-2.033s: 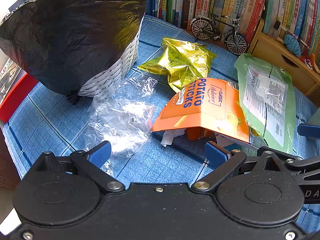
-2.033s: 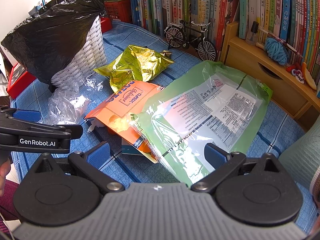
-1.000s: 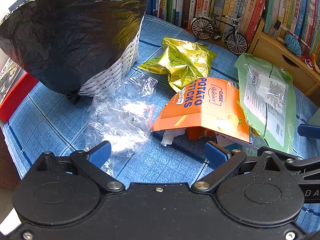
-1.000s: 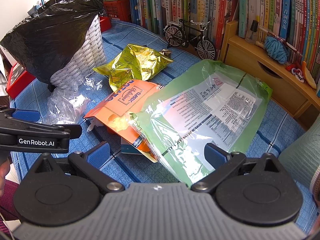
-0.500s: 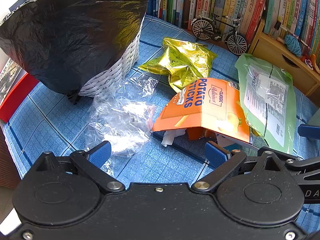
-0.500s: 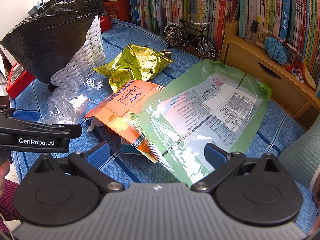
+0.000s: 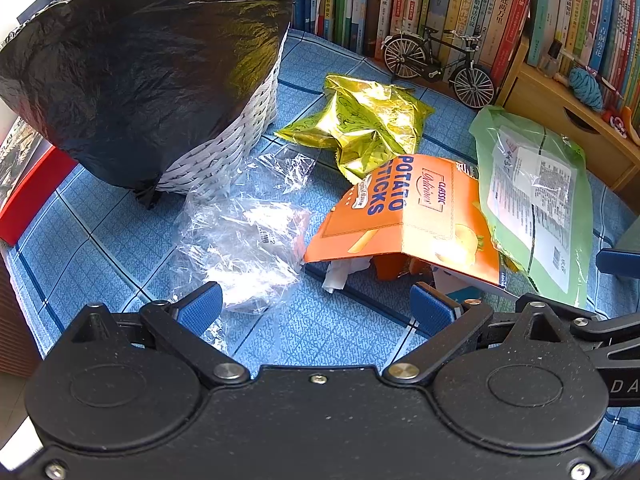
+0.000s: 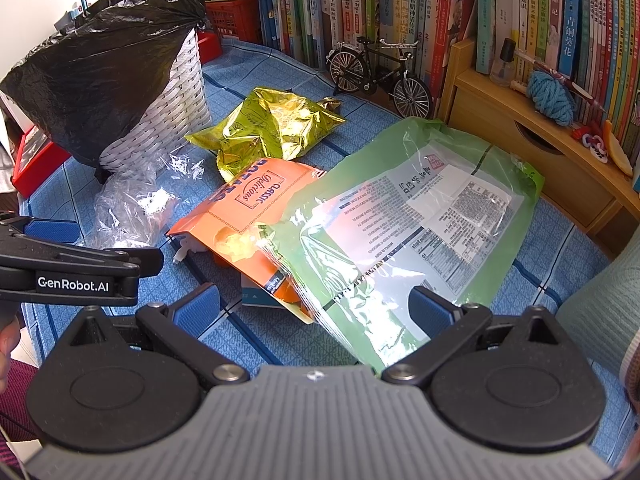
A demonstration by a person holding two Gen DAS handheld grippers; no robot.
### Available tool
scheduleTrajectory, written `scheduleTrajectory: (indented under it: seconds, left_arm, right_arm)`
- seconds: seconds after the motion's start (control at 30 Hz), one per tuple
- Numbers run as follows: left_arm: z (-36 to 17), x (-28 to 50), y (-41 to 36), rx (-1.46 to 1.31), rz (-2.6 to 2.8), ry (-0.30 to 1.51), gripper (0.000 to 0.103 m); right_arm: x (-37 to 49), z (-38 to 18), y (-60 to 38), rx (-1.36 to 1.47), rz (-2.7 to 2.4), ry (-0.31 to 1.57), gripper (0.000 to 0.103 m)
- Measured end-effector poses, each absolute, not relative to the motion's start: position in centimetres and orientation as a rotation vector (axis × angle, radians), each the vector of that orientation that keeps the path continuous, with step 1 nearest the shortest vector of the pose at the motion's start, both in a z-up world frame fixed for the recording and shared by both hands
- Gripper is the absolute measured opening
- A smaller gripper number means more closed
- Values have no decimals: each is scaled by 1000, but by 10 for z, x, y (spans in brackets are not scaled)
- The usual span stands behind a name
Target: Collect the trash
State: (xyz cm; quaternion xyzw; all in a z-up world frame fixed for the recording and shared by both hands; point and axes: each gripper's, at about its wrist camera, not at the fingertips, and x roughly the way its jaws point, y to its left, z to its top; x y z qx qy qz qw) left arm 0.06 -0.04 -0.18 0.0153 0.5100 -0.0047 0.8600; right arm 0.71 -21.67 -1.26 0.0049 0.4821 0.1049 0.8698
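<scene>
- so, largest first: the white woven bin (image 7: pixel 224 148) with its black liner (image 7: pixel 140 60) stands at ten o'clock in the left wrist view, on the blue checked counter (image 7: pixel 320 332), mouth ready for trash.
- green bag (image 8: pixel 400 232) lies at one o'clock from the right tongs (image 8: pixel 314 306), its near edge between the spread, empty jaws.
- orange potato sticks box (image 7: pixel 400 212) sits at twelve o'clock from the left tongs (image 7: pixel 316 308), partly under the green bag.
- clear plastic wrap (image 7: pixel 240 240) lies at eleven o'clock, just beside the bin.
- gold foil bag (image 7: pixel 360 124) lies further back, near twelve.
- nothing has shifted over the last two seconds; both tongs stay released and hovering, so i judge no piece is collected yet.
</scene>
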Motion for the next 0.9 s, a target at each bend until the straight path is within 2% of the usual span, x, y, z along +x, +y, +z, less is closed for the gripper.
scheduleTrajectory:
  seconds: [0.3, 0.53, 0.77, 0.9]
  left_arm:
    - [-11, 2, 0, 31, -1, 1071, 100]
    - [-19, 8, -5, 26, -31, 1044, 89]
    - [-21, 13, -6, 27, -7, 981, 83]
    - [-22, 17, -7, -7, -28, 966, 74]
  right_arm:
    - [9, -16, -220, -5, 174, 1000, 103]
    - [21, -22, -224, -65, 80, 939, 103]
    - [40, -52, -230, -54, 29, 945, 103]
    - [45, -67, -234, -24, 21, 961, 103]
